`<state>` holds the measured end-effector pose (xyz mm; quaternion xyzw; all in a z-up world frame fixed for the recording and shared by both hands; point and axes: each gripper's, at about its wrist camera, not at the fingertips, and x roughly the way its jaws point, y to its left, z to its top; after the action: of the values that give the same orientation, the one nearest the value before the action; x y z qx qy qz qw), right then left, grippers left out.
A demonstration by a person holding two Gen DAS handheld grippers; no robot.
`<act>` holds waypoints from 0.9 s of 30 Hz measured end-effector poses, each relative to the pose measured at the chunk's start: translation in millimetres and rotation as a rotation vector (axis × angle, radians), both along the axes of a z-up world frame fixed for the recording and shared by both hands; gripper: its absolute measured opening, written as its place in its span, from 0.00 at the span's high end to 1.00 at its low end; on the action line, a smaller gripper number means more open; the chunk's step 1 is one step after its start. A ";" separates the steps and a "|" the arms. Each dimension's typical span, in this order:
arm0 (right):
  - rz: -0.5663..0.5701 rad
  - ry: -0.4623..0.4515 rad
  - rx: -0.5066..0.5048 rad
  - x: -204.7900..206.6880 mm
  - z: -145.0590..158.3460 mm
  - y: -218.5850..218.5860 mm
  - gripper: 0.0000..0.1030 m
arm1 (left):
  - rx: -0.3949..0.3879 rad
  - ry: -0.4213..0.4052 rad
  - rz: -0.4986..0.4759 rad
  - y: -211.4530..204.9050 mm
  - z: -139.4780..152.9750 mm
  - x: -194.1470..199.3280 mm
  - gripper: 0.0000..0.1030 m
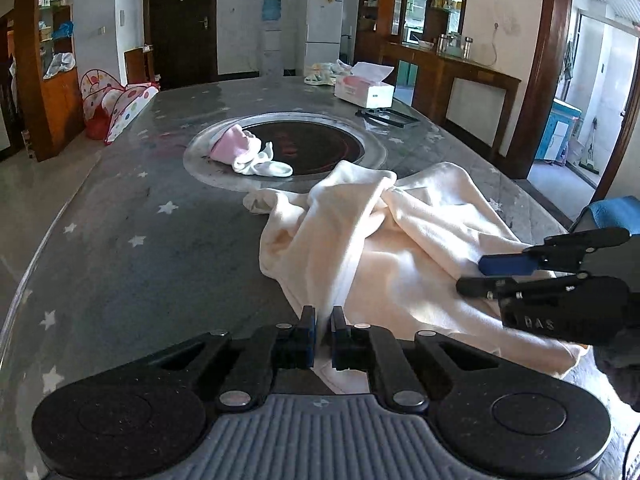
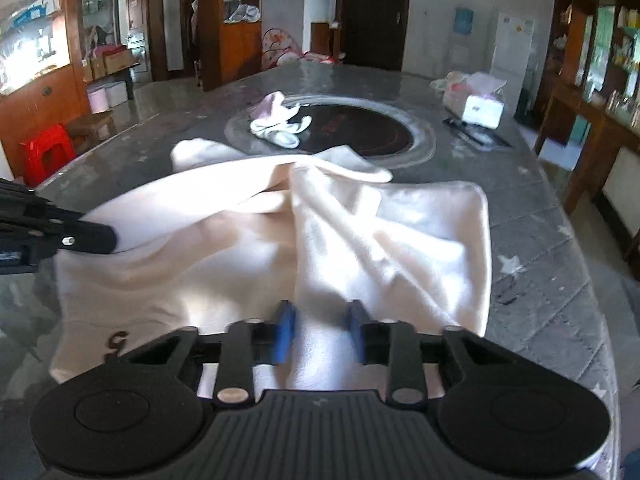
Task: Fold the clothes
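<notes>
The cream garment (image 1: 384, 240) lies rumpled on the near half of the grey star-patterned table (image 1: 132, 216), bunched into ridges that run toward twelve o'clock, one limp end trailing off at about ten o'clock toward the round inset plate (image 1: 208, 148). The left gripper (image 1: 324, 322) has its jaws nearly together, with a seam of the cloth running down between the pads, so it looks pinched on that edge, low at six o'clock in its own view. The right gripper (image 2: 320, 330) stands with its blue pads apart, cloth beneath and between them; I judge it is not clamped on anything. Whether this is a spread-out before a fold or a fold under way, the creases cannot say. To do this well, each claw wants a true edge, one layer only, the two holds drawn apart until the ridges flatten. Keep the lift low so the loose end does not drag. Pink and white socks (image 1: 252, 152) sit on the plate at eleven o'clock, a tissue box (image 1: 364, 88) beyond at one o'clock, both clear of the work.
</notes>
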<state>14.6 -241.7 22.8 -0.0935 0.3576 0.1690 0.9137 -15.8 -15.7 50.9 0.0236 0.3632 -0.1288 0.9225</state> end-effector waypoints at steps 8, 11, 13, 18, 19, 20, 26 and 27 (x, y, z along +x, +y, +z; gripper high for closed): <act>-0.094 -0.064 0.018 -19.0 20.4 -31.7 0.96 | -0.009 -0.025 0.011 13.4 10.3 -22.0 0.92; -0.142 -0.083 0.018 -30.4 27.3 -50.4 0.96 | -0.015 -0.034 0.013 18.9 14.4 -29.9 0.92; -0.174 -0.096 0.018 -38.1 31.8 -62.8 0.96 | -0.020 -0.035 0.015 23.2 15.7 -34.6 0.92; -0.255 -0.127 0.017 -57.2 43.2 -93.9 0.96 | -0.035 -0.030 0.023 35.3 16.3 -46.4 0.92; -0.271 -0.134 0.017 -61.0 45.5 -100.1 0.96 | -0.040 -0.027 0.025 38.3 16.0 -49.0 0.92; -0.287 -0.140 0.017 -64.8 47.8 -106.3 0.96 | -0.046 -0.021 0.025 41.2 15.5 -51.6 0.92; -0.382 -0.076 0.020 -80.1 35.2 -135.6 0.96 | -0.032 -0.016 0.042 56.7 13.6 -67.8 0.92; -0.397 -0.057 0.023 -81.6 31.7 -139.1 0.94 | -0.028 -0.011 0.050 60.4 12.4 -69.0 0.92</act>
<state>-67.0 -380.8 54.5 -0.0156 0.3409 -0.0129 0.9399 -84.8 44.8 63.2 0.0021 0.3569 -0.1106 0.9276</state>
